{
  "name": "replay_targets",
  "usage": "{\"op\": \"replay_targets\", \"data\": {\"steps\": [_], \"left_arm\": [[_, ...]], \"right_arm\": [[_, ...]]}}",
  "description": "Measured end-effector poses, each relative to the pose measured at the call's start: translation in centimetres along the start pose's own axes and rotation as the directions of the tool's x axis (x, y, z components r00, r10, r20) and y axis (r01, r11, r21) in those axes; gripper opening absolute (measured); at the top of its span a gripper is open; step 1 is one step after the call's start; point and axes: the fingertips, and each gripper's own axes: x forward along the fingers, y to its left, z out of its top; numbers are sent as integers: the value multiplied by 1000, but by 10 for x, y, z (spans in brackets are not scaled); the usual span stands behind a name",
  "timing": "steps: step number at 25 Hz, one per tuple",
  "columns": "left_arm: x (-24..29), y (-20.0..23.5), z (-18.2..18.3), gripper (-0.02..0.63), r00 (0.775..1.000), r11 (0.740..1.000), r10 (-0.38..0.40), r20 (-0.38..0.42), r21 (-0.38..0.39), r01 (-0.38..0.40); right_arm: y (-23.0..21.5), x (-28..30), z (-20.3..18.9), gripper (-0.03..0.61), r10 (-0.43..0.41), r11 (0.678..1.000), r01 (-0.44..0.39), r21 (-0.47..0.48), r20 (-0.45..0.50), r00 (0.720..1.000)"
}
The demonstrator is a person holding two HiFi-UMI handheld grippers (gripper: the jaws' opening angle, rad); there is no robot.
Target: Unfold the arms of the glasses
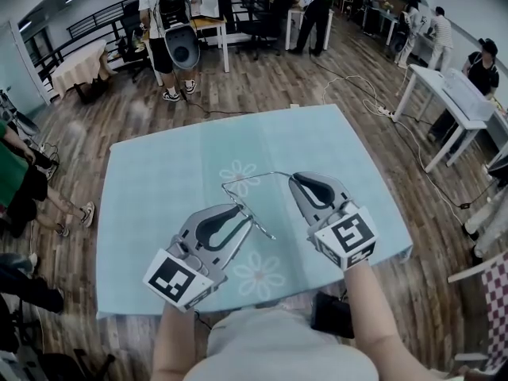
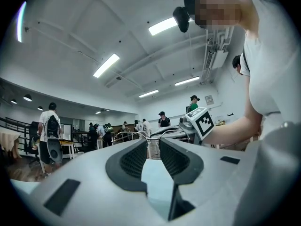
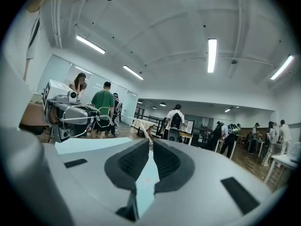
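Plainly, the left gripper (image 1: 240,213) is clamped on the frame end of the glasses (image 1: 266,174). The right gripper (image 1: 295,179), almost closed, nips one thin arm above the table (image 1: 159,173). Light, springy, fragile wire: grip near the hinge.

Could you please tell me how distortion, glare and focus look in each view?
Head view: fisheye curves the floorboards; light is even, and the thin glasses look sharp. Left gripper view: dark vignette, ceiling light blown out. Right gripper view: same vignette, edges soft.
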Motion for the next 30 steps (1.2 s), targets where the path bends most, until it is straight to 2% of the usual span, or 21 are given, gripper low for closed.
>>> {"op": "replay_targets", "data": {"steps": [6,11,15,18,24,30], "left_arm": [[3,-9,3,94,1000,1000,-19,18,-8,19],[-1,-17,5,94,999,999,-35,26,-9,35],[-3,-22,6,94,998,998,-47,38,-28,48],[-8,-18,6,94,999,999,-33,41,-20,34],[-12,-10,8,94,998,999,8,68,-33,-5],[-8,-9,9,94,998,1000,8,64,-25,-6]], "right_arm": [[-11,8,1,21,-6,1000,6,4,31,999],[-13,13,6,21,-15,1000,15,-13,-18,1000],[-12,17,7,21,-1,1000,1,-22,-1,1000],[-8,19,8,21,12,1000,-11,-26,28,1000],[-1,15,8,21,29,999,-29,-41,1,1000],[-5,9,4,21,25,999,-25,-45,-11,1000]]}}
